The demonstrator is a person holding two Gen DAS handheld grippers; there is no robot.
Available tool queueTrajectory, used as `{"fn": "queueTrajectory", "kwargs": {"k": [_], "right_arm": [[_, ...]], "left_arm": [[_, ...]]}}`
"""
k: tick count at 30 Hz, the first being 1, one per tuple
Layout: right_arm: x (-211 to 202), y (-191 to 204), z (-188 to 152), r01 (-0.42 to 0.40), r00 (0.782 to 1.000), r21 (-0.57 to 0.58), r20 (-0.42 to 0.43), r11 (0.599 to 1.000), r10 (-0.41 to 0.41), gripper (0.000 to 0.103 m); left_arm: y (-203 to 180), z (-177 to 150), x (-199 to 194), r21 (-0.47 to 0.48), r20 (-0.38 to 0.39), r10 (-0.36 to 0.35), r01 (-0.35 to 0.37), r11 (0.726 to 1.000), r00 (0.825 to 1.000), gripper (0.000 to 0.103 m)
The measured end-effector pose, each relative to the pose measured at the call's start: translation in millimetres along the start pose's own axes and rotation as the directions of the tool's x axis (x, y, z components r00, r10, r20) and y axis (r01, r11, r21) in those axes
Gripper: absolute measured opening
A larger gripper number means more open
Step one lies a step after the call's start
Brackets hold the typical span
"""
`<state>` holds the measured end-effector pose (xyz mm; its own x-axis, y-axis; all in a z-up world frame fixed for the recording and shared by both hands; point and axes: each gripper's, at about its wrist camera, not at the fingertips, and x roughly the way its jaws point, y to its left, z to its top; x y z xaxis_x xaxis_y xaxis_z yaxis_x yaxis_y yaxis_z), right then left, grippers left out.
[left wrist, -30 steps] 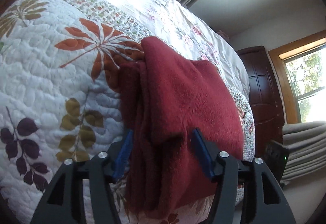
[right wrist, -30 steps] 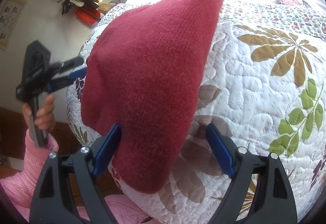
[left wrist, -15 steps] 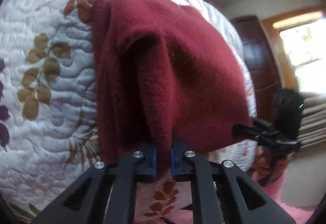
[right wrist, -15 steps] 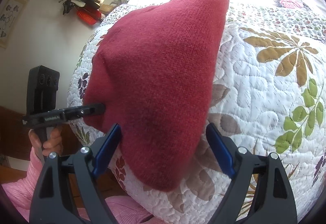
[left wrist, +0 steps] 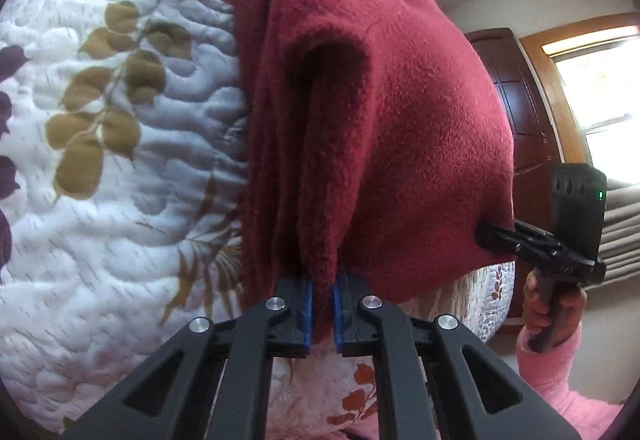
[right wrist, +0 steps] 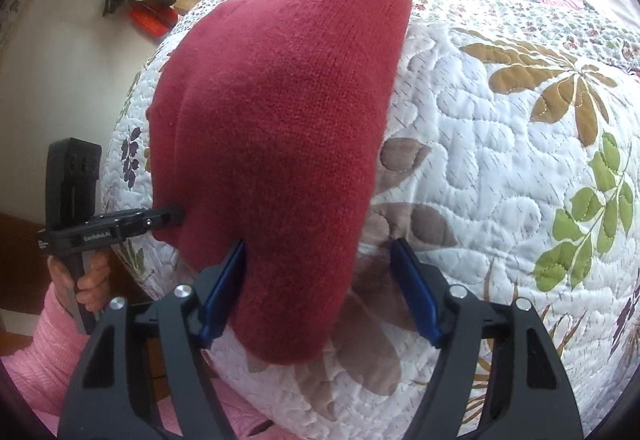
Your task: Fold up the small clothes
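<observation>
At frame bottom, left gripper (left wrist: pixel 322 314) clamps the soft, limp maroon fleece garment (left wrist: pixel 400 127)'s edge; right gripper (right wrist: pixel 318 290) spread apart astride its corner.

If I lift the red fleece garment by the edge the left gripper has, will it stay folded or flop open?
Probably flops: the red fleece garment already sags in soft layered folds beside the left gripper, which is shut on one thin edge. It looks light and fuzzy, so it should grip rather than slip. The right gripper stands open around the other corner; closing it would likely steady the lift.

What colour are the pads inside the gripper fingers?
Blue pads, clearest in the right wrist view.
</observation>
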<state>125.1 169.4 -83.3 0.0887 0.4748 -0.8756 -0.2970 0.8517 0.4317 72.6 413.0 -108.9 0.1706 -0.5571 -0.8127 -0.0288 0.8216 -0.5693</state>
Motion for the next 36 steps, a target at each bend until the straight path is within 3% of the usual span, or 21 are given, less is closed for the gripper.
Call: {"fn": "queueTrajectory", "kwargs": {"k": [5, 9, 13, 18, 21, 22, 25, 30, 33, 36], "right_arm": [[-4, 5, 1, 0.012, 1.0, -0.026, -0.006, 1.0, -0.013, 0.07], [-28, -6, 8, -0.059, 0.998, 0.004, 0.037, 0.998, 0.058, 0.083], [-47, -16, 30, -0.05, 0.993, 0.03, 0.106, 0.998, 0.047, 0.085], [-37, -25, 49, -0.032, 0.995, 0.059, 0.098, 0.998, 0.026, 0.085], [-31, -30, 52, -0.014, 0.996, 0.063, 0.091, 0.998, 0.009, 0.085], [-30, -31, 53, -0.018, 0.996, 0.067, 0.089, 0.998, 0.012, 0.085], [-26, -33, 56, -0.032, 0.996, 0.074, 0.085, 0.997, 0.026, 0.086], [-22, -30, 58, -0.035, 0.996, 0.058, 0.09, 0.998, 0.03, 0.086], [-19, -23, 60, -0.019, 0.997, 0.035, 0.08, 0.999, 0.017, 0.087], [-19, -18, 63, -0.004, 0.997, 0.019, 0.076, 1.0, 0.003, 0.087]], "left_arm": [[-7, 11, -27, -0.011, -0.003, -0.005, 0.005, 1.0, 1.0, 0.018], [-13, 20, -69, 0.037, 0.123, 0.036, -0.041, 0.998, 0.992, 0.058], [-23, 75, -78, 0.053, 0.178, 0.084, -0.095, 0.994, 0.98, 0.061], [-14, 149, -42, -0.028, 0.131, 0.15, -0.148, 0.989, 0.98, 0.061], [-14, 166, -23, -0.045, 0.109, 0.105, -0.101, 0.994, 0.989, 0.057], [-17, 167, -20, -0.042, 0.107, 0.095, -0.091, 0.995, 0.99, 0.043], [-22, 162, -15, -0.039, 0.122, 0.096, -0.092, 0.995, 0.988, 0.018], [-7, 141, -44, -0.096, 0.219, 0.061, -0.041, 0.995, 0.974, 0.015], [3, 137, -25, -0.097, 0.173, 0.106, -0.091, 0.991, 0.979, 0.015], [4, 139, -27, -0.106, 0.173, 0.063, -0.045, 0.993, 0.983, 0.017]]}}
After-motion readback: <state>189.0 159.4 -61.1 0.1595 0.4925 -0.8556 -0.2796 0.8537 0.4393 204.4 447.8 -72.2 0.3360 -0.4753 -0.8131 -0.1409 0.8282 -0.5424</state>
